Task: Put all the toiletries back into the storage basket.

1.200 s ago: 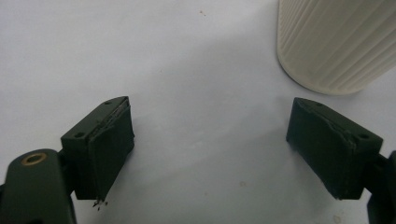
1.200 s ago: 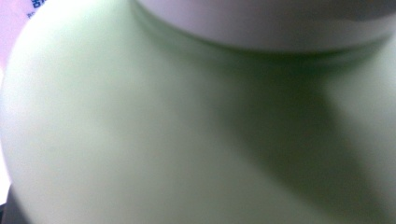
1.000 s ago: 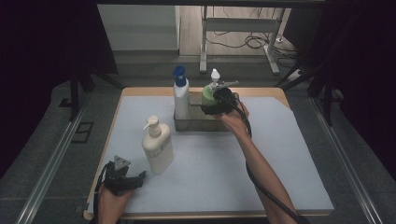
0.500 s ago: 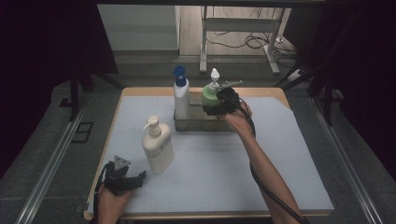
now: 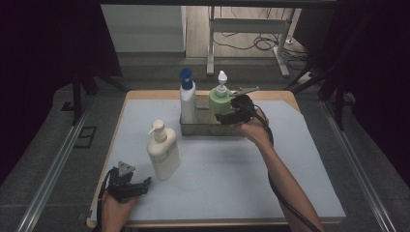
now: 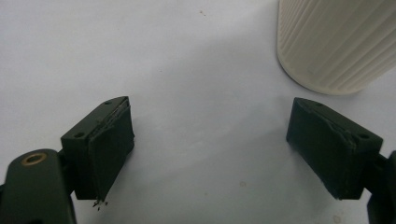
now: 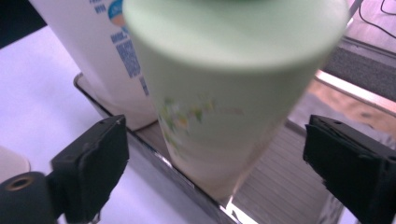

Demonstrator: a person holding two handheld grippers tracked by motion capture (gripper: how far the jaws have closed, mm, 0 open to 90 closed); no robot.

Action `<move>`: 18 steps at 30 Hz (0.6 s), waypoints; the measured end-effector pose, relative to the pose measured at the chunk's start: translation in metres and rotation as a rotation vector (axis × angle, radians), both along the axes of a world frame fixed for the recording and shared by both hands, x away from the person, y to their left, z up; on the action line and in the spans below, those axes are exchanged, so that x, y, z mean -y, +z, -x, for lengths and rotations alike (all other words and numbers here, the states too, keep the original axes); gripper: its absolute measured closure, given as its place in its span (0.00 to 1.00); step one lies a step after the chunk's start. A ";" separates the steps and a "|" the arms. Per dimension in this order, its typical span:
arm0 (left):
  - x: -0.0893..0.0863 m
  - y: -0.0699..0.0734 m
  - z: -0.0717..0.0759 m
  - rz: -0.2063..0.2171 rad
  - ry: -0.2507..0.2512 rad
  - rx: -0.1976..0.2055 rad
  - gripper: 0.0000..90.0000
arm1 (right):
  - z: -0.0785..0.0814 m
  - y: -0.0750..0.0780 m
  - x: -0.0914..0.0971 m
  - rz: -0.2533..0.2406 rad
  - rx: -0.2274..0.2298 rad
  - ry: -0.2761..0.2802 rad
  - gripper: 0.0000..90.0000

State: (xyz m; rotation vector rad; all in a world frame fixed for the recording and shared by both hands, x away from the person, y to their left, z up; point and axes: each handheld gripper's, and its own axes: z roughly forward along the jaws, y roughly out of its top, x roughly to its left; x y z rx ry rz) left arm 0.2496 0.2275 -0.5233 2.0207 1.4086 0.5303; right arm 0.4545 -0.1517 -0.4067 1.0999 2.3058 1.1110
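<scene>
— So, from the high view, where does everything sit against the edges?

— At the far side of the table, a metal tray holds a white bottle with a blue cap and a green pump bottle, both upright. The right gripper is at the green pump bottle, just over the tray's right half, the forearm stretched diagonally from the lower right. Open mat lies all along the right and near sides. A cream pump bottle stands on the mat, well apart from the tray. The left gripper rests low near the front left corner, close to the table's edge, just beside that cream bottle.

— And the left gripper view?

— Its jaws stand spread wide with bare mat between them; the cream bottle's ribbed base sits beyond the right-hand jaw, untouched.

— The right gripper view?

— The jaws are spread on either side of the green pump bottle, clear of its wall. The bottle stands inside the tray, near its rim, with the white bottle just beside it.
</scene>
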 end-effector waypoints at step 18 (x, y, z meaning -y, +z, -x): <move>0.000 0.000 0.000 -0.002 0.000 -0.001 0.16 | 0.010 -0.004 0.041 -0.039 -0.007 -0.047 0.52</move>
